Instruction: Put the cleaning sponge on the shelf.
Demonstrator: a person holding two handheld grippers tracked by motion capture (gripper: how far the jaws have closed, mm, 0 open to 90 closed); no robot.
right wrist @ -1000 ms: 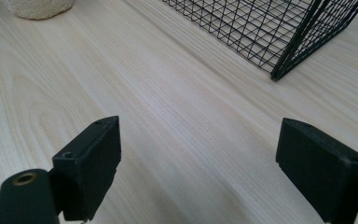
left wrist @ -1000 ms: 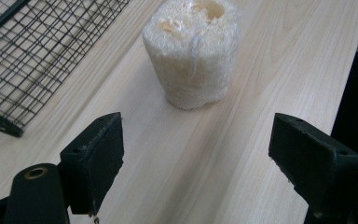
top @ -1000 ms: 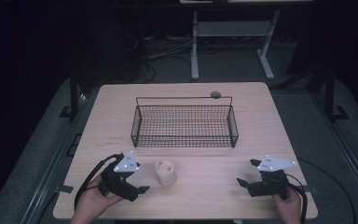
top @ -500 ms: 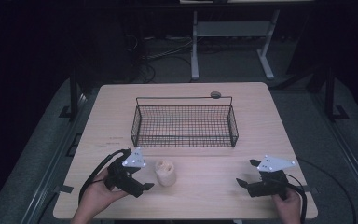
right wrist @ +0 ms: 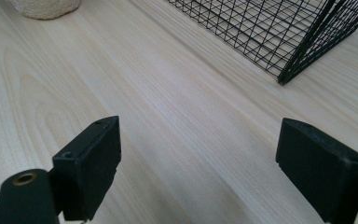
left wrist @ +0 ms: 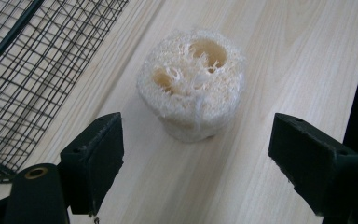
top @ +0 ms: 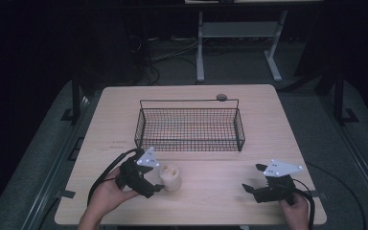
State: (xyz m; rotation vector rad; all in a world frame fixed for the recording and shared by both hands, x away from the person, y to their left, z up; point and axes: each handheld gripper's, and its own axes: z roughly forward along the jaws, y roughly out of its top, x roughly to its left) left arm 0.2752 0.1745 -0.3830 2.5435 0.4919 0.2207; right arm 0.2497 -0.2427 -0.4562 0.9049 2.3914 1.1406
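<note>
Left gripper (left wrist: 196, 154), jaws wide and touching nothing, faces the loofah piece (left wrist: 192, 84) near the table's (top: 268, 120) front edge, its own view revealing two holes in the loofah's top beside the wire basket (top: 189, 125), while the right gripper (right wrist: 200, 163) hovers wide and empty.
</note>
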